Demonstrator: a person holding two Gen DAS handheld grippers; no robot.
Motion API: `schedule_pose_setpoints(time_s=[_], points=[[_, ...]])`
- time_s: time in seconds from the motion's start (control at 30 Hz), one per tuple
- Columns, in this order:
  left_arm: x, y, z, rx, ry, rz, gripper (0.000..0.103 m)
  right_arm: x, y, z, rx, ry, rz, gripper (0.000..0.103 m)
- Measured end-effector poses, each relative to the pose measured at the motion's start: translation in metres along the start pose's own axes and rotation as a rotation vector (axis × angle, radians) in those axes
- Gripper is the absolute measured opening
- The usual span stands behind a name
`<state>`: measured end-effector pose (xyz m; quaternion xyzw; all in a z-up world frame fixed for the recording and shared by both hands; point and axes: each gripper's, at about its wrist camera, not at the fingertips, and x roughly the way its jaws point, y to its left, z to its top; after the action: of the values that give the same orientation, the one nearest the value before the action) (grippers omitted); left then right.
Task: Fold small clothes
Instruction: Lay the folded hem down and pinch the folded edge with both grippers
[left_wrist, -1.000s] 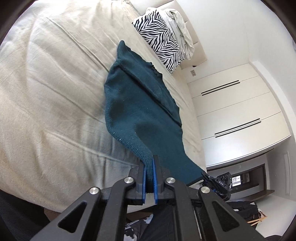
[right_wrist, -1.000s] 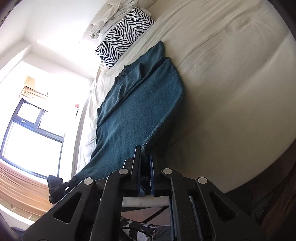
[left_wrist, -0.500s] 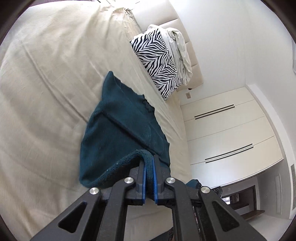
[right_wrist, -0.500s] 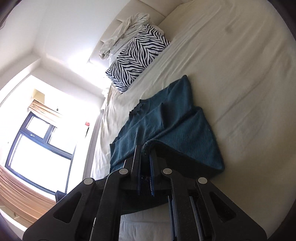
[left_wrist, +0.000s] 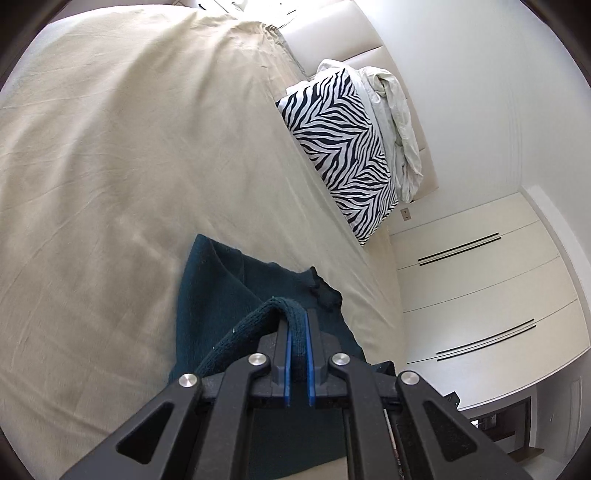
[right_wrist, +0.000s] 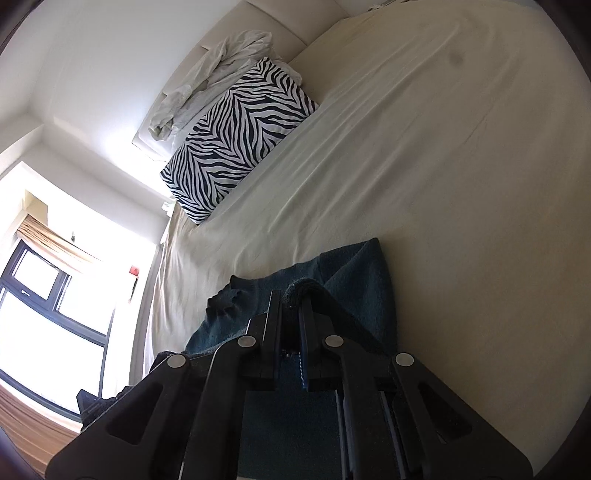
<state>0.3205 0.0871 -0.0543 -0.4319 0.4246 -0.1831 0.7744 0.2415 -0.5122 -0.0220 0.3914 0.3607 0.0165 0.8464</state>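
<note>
A dark teal knit garment (left_wrist: 218, 291) lies on the beige bed sheet (left_wrist: 129, 147). My left gripper (left_wrist: 298, 317) is shut on a thick hem of the garment and holds it raised over the rest of the cloth. In the right wrist view the same garment (right_wrist: 362, 273) lies on the sheet (right_wrist: 424, 166). My right gripper (right_wrist: 291, 295) is shut on another hem corner of it, lifted and folded toward the far edge. The near part of the garment is hidden under both grippers.
A zebra-print pillow (left_wrist: 340, 147) lies near the head of the bed with a crumpled white cloth (left_wrist: 395, 122) behind it. The pillow also shows in the right wrist view (right_wrist: 236, 136). White wardrobe doors (left_wrist: 480, 295) stand beside the bed. A window (right_wrist: 44, 310) is on the other side.
Both grippers have carried the held hem forward toward the pillow, folding the near half of the garment over the far half. The visible garment is now much shorter.
</note>
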Motion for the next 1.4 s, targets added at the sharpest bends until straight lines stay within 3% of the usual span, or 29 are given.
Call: schedule_pose_setpoints(time_s=[0.2,0.27,0.3,0.33,0.37,0.4,0.43,0.5,0.63,0.77,0.97,1.13,1.4], points=[[0.048,0.02,0.024,0.019,0.012,0.103,0.009,0.062,-0.012,0.018,0.032,0.001,-0.061,0.007],[0.056,0.026,0.029,0.03,0.001,0.145,0.032,0.079,-0.025,0.025,0.078,0.007,-0.078,0.008],[0.056,0.029,0.03,0.023,-0.005,0.144,0.051,0.087,-0.031,0.027,0.094,0.021,-0.095,0.009],[0.053,0.03,0.029,0.017,-0.016,0.134,0.063,0.095,-0.036,0.027,0.105,0.032,-0.106,0.015],[0.048,0.031,0.026,0.018,-0.026,0.131,0.069,0.1,-0.039,0.026,0.11,0.041,-0.105,0.019],[0.042,0.031,0.023,0.025,-0.034,0.136,0.075,0.101,-0.04,0.025,0.102,0.032,-0.109,0.035],[0.037,0.031,0.018,0.035,-0.04,0.138,0.075,0.099,-0.04,0.023,0.083,0.009,-0.122,0.059],[0.028,0.029,0.006,0.064,-0.031,0.136,0.075,0.091,-0.039,0.018,0.059,-0.04,-0.143,0.069],[0.011,0.023,-0.03,0.151,-0.022,0.165,0.074,0.068,-0.036,0.008,0.017,-0.026,-0.121,0.069],[0.0,0.017,-0.063,0.252,-0.019,0.207,0.072,0.042,-0.026,-0.017,-0.109,-0.007,-0.181,0.067],[0.0,0.021,-0.088,0.313,0.014,0.258,0.062,0.012,-0.025,-0.066,-0.244,0.039,-0.237,0.066],[-0.006,0.032,-0.095,0.302,0.011,0.279,0.049,0.0,-0.033,-0.091,-0.295,0.069,-0.254,0.053],[-0.013,0.037,-0.108,0.322,0.008,0.301,0.046,0.002,-0.039,-0.102,-0.311,0.109,-0.273,0.036]])
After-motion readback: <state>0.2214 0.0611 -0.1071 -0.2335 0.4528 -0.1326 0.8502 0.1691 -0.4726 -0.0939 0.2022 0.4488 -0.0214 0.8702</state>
